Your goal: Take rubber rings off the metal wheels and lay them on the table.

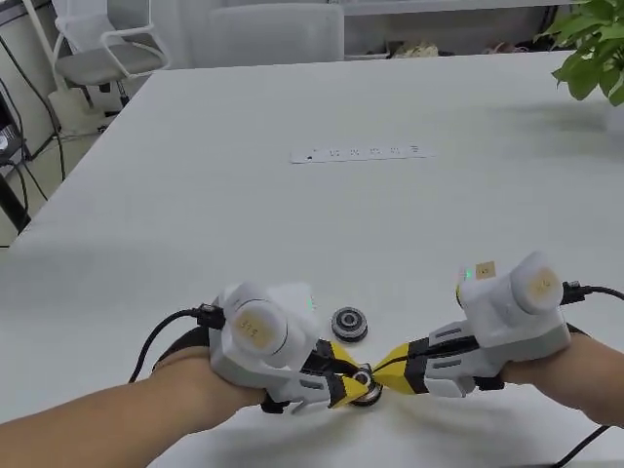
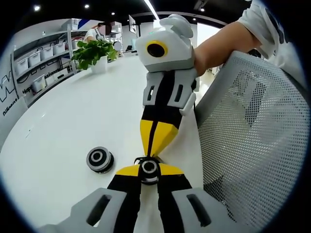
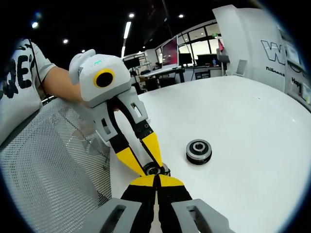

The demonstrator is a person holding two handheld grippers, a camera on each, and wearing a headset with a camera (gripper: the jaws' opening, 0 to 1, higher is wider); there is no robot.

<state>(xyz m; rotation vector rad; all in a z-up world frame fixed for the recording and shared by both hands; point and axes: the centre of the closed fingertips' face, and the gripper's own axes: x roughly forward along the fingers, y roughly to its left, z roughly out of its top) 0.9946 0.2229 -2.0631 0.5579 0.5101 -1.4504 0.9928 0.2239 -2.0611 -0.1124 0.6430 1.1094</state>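
Left tool (image 1: 349, 383) clamps metal wheel (image 2: 149, 167) near the bench (image 1: 390, 224) front edge, right tool (image 3: 156, 178) tips pinch its rubber ring (image 3: 161, 167). Risk: ring slips the pinch or snaps back, wheel twists out and rolls off the edge

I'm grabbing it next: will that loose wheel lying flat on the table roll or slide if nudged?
The loose wheel lies flat on its face, so it probably won't roll; a nudge would likely slide it over the smooth white table. It looks metal with a dark ring, so likely stiff and heavy for its size.
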